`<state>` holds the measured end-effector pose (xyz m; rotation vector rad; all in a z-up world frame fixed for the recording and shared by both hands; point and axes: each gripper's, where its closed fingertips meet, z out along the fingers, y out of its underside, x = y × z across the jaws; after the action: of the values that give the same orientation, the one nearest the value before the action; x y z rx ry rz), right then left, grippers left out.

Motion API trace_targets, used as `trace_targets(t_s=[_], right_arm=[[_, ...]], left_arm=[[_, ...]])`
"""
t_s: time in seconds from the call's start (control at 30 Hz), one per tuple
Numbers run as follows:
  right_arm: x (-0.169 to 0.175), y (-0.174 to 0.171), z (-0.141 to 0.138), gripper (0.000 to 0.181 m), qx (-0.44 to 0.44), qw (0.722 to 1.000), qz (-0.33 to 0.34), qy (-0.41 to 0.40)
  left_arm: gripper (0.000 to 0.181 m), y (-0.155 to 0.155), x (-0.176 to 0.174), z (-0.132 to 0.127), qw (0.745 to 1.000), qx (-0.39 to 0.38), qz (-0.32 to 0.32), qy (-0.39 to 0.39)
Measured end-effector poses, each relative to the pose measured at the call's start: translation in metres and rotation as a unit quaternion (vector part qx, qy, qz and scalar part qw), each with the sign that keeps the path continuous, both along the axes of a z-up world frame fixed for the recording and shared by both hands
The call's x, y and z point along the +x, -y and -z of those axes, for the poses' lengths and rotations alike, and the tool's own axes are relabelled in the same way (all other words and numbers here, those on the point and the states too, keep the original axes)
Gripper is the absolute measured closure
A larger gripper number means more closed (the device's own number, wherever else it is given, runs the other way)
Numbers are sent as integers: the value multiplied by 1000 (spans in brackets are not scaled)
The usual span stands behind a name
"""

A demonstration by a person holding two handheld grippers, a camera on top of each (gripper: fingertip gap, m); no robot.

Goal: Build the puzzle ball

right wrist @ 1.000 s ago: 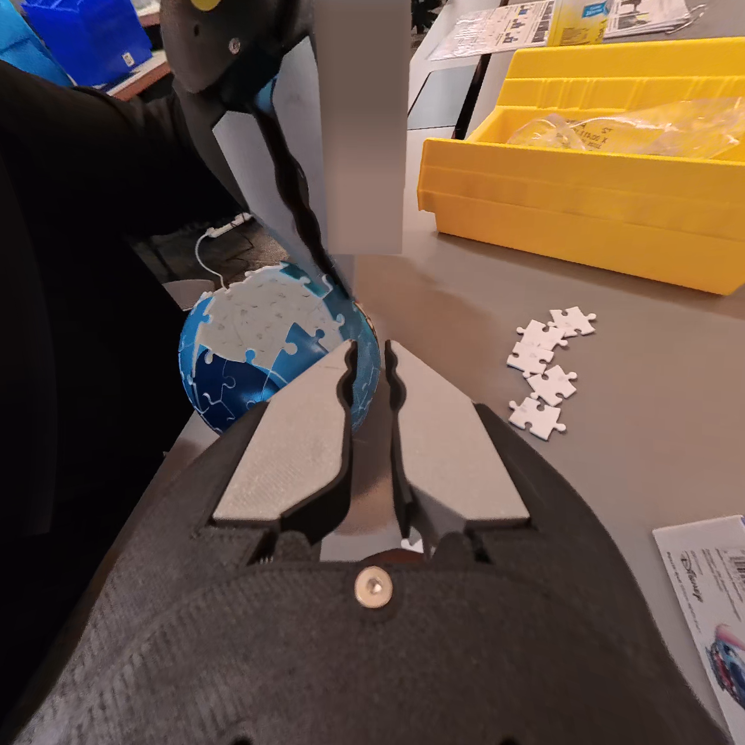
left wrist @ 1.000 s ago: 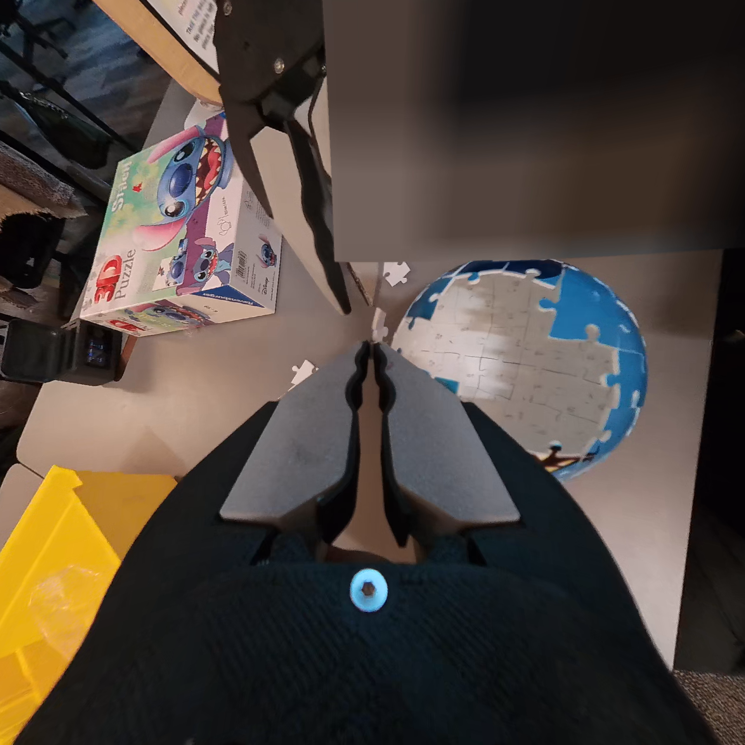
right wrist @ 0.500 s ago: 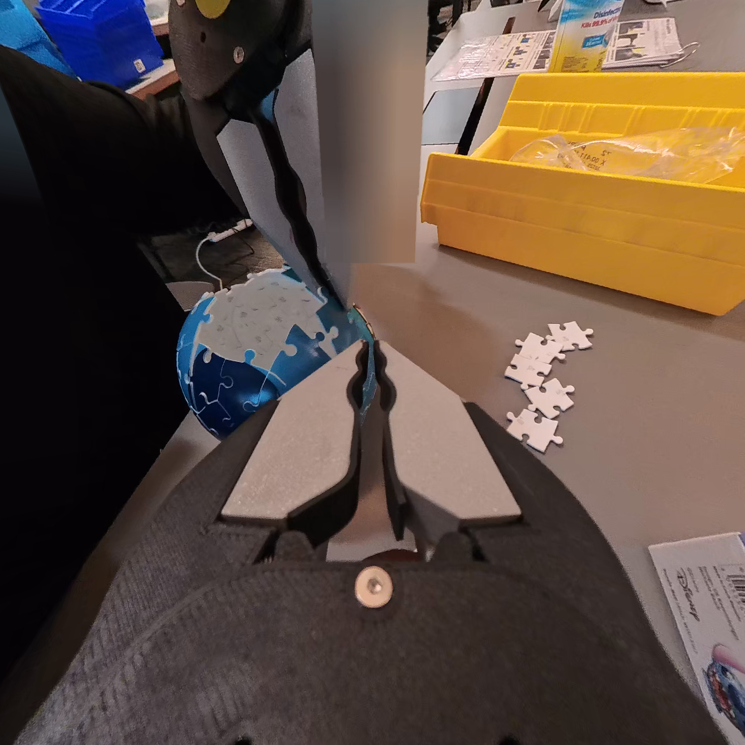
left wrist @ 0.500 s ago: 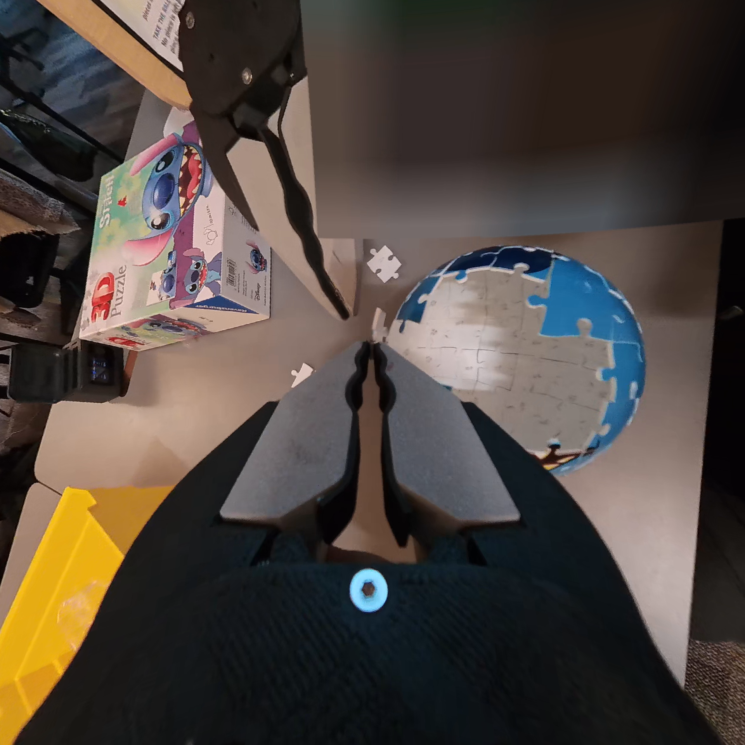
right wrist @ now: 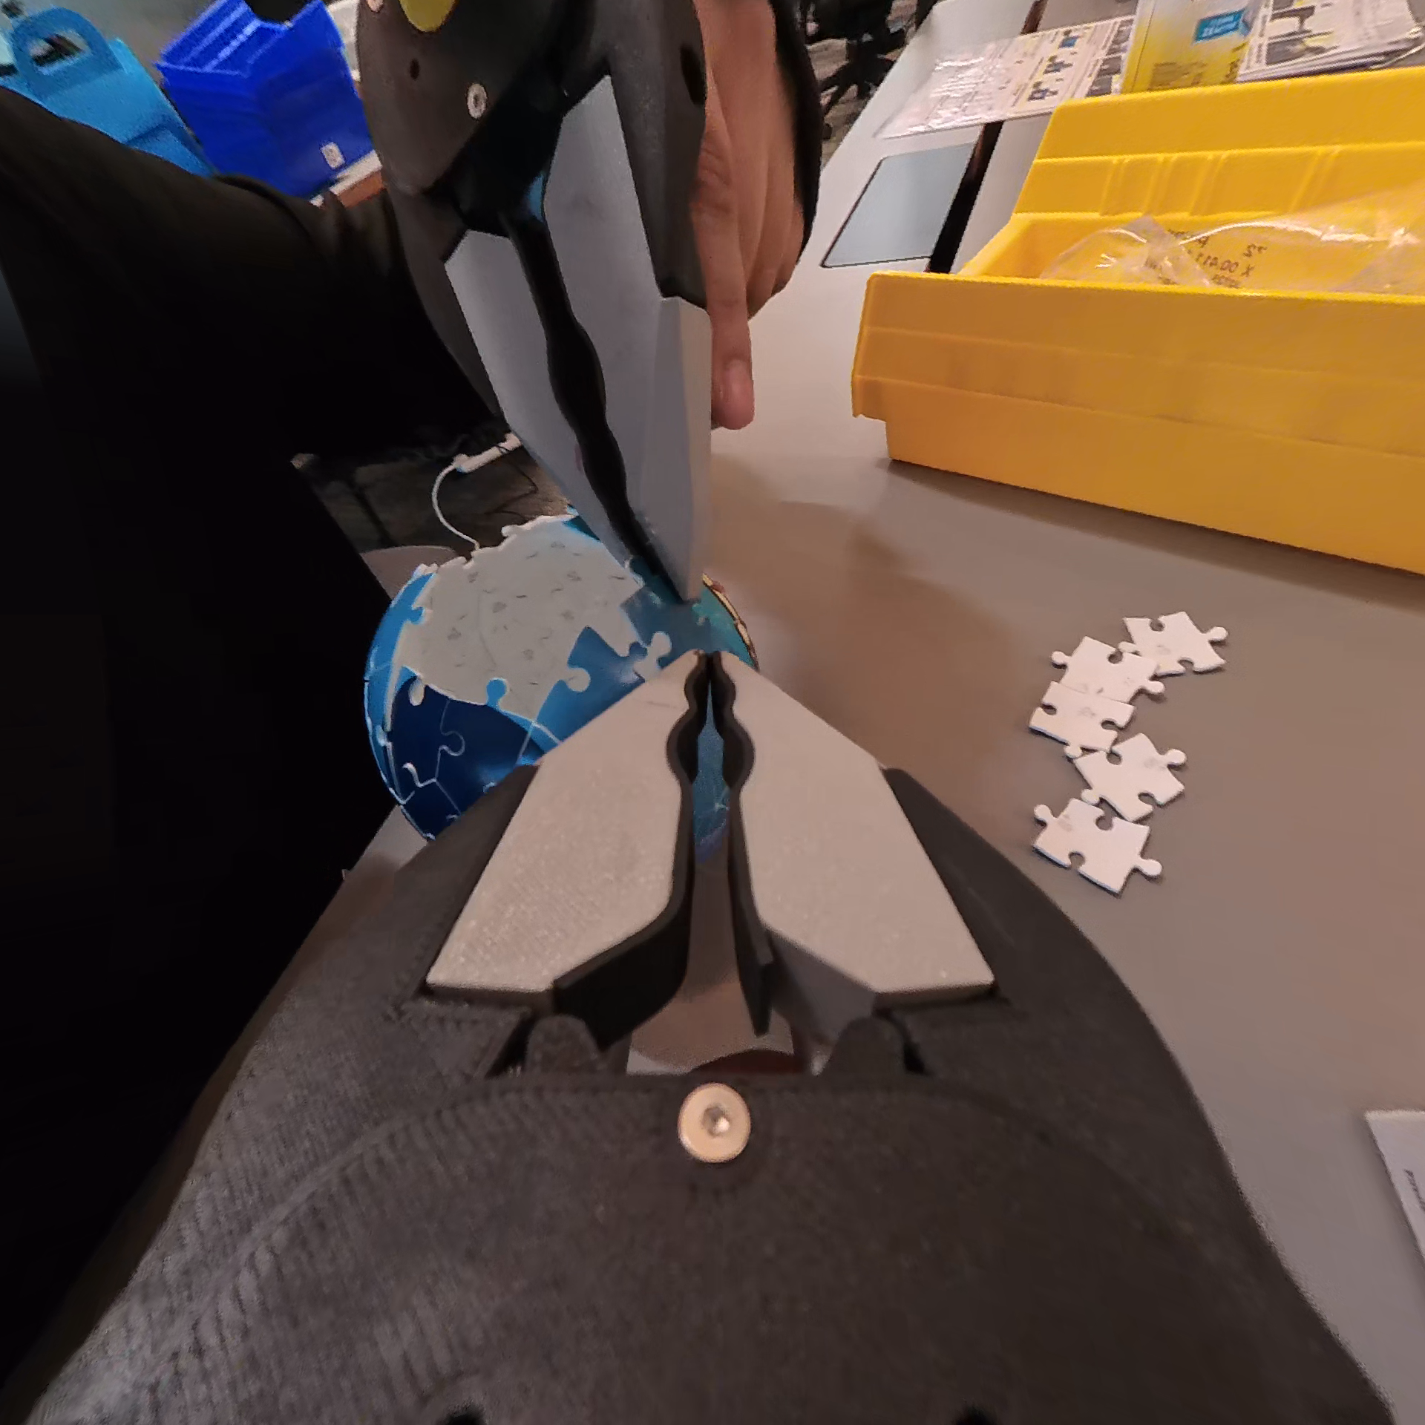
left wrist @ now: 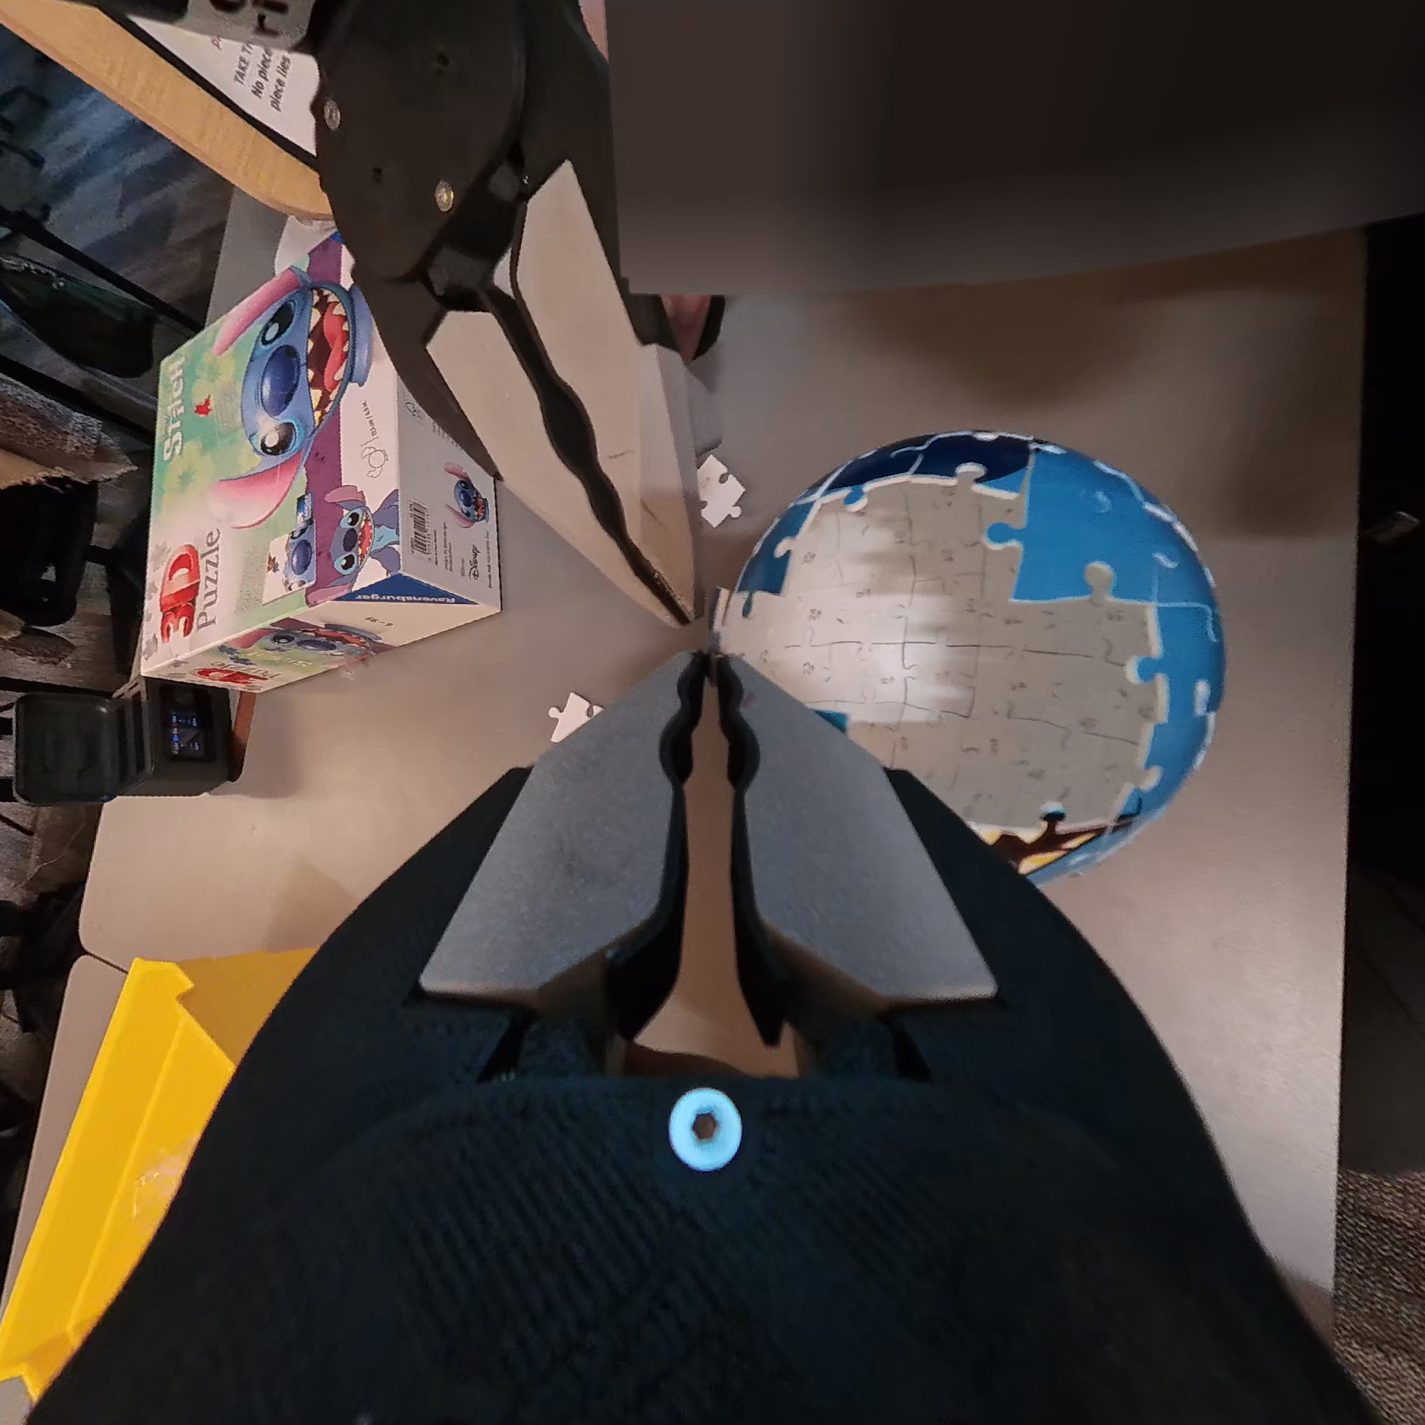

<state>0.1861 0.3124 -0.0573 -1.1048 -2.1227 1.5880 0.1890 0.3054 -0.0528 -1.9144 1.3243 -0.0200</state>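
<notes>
Ball (left wrist: 971, 655) sits near the table (left wrist: 1157, 1002) edge; left gripper (left wrist: 705, 659) and right gripper (right wrist: 708, 659) both pinched closed at its rim, whether holding a piece unclear.

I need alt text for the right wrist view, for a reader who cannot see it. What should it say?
The right gripper, jaws shut, meets the left gripper at the top of a half-built blue puzzle ball at the edge of a grey table. Loose white puzzle pieces lie to the right, with a yellow bin behind.
</notes>
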Motion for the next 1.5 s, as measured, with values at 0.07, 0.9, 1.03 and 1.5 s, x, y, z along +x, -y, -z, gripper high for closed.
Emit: trace_targets(t_s=[0.07, 0.9, 1.03, 1.5], right_arm=[[0, 1, -2, 181, -4, 1000, -2, -2], [7, 13, -5, 176, 16, 999, -29, -25], [7, 14, -5, 176, 12, 999, -31, -22], [12, 14, -9, 162, -21, 998, -63, -14]], left_arm=[[180, 1, 0, 0, 1000, 0, 2, -2], [178, 5, 0, -1, 1000, 5, -1, -9], [176, 8, 2, -4, 1000, 3, 1, 1], [179, 12, 11, -7, 1000, -6, 2, 7]])
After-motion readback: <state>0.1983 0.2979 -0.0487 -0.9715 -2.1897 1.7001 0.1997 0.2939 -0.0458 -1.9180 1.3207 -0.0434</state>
